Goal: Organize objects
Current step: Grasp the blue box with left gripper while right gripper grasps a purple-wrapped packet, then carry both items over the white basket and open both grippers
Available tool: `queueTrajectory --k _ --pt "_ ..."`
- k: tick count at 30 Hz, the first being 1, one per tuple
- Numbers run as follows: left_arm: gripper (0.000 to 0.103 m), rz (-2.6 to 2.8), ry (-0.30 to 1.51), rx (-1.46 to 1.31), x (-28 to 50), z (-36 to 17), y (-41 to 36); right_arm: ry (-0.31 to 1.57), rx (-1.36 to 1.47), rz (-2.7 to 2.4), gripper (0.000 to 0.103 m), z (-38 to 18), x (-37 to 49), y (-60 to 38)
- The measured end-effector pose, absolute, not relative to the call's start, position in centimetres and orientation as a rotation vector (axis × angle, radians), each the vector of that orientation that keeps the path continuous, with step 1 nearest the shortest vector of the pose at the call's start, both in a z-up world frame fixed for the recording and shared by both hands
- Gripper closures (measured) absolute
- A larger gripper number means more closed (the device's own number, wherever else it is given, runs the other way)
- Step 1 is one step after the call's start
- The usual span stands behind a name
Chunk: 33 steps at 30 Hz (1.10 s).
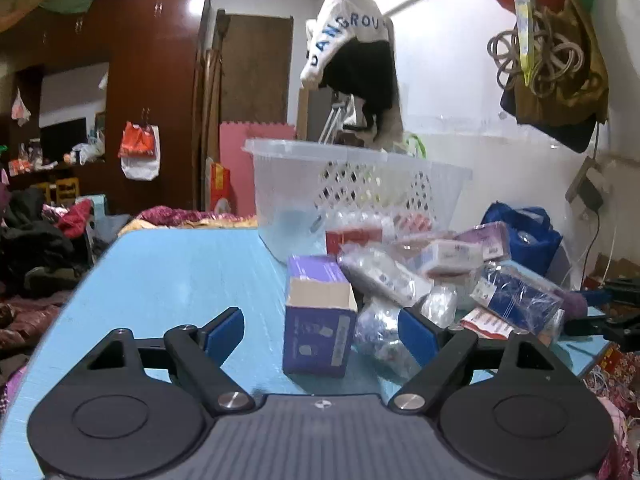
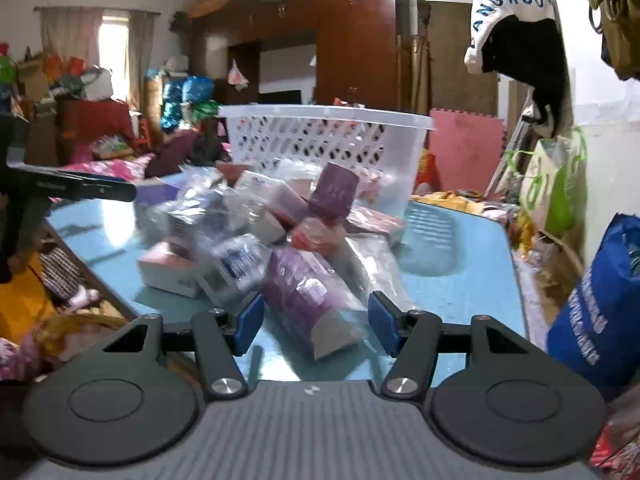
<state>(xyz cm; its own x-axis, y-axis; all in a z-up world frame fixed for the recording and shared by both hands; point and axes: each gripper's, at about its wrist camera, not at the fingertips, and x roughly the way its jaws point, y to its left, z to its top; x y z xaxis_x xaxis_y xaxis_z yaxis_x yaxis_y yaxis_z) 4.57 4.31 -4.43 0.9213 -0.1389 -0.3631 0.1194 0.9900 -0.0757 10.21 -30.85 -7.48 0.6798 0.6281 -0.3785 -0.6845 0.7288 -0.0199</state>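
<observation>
While the left gripper (image 1: 322,330) sits wide open and holding nothing, a purple box (image 1: 318,316) stands upright on the blue table (image 1: 168,276) right between its fingers, with the pile of wrapped packets (image 1: 452,280) just beside it and the clear basket (image 1: 352,192) behind, a brown wardrobe (image 1: 152,92) off to the back. Over on the right wrist view, the right gripper (image 2: 316,326) is spread wide too, empty, and a purple bagged pack (image 2: 308,296) lies tilted between its fingers at the front of the heap, the basket (image 2: 320,140) further back and a blue bag (image 2: 600,304) near the table edge in a seriously cluttered room.
</observation>
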Motion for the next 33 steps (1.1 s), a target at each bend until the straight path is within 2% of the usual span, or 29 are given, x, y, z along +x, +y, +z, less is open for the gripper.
queueTrajectory --k 2,3,6,9,16,19,21,23,24,33 --pt "0.016 -0.134 0.39 -0.055 5.1 -4.8 4.2 0.371 -0.158 0.762 0.044 -7.9 10.3 -30.9" --pt "0.016 -0.127 0.392 -0.053 5.3 -5.0 4.1 0.379 -0.155 0.77 0.053 -8.0 10.4 -30.7" --pt "0.018 -0.101 0.377 -0.063 5.5 -5.2 4.0 0.375 -0.133 0.78 0.064 -8.2 10.4 -30.9" --pt "0.028 -0.118 0.374 -0.096 5.6 -5.4 4.3 0.353 -0.13 0.769 0.059 -8.1 10.3 -31.0" --pt "0.027 -0.103 0.366 -0.07 5.7 -5.4 4.0 0.305 -0.14 0.742 0.046 -8.0 10.5 -30.0" --pt "0.026 -0.102 0.363 -0.07 5.7 -5.4 4.0 0.283 -0.13 0.737 0.047 -7.9 10.6 -30.1" --pt "0.026 -0.103 0.362 -0.072 5.9 -5.4 4.1 0.294 -0.137 0.731 0.063 -8.0 10.5 -30.1" --pt "0.036 -0.101 0.354 -0.076 5.8 -5.4 4.3 0.289 -0.131 0.729 0.066 -7.9 10.3 -30.5" --pt "0.062 -0.101 0.354 -0.074 5.8 -5.4 4.3 0.282 -0.124 0.724 0.067 -7.8 10.1 -30.8" --pt "0.061 -0.064 0.287 -0.073 4.6 -3.9 4.5 0.236 -0.003 0.711 0.069 -5.9 10.2 -32.4"
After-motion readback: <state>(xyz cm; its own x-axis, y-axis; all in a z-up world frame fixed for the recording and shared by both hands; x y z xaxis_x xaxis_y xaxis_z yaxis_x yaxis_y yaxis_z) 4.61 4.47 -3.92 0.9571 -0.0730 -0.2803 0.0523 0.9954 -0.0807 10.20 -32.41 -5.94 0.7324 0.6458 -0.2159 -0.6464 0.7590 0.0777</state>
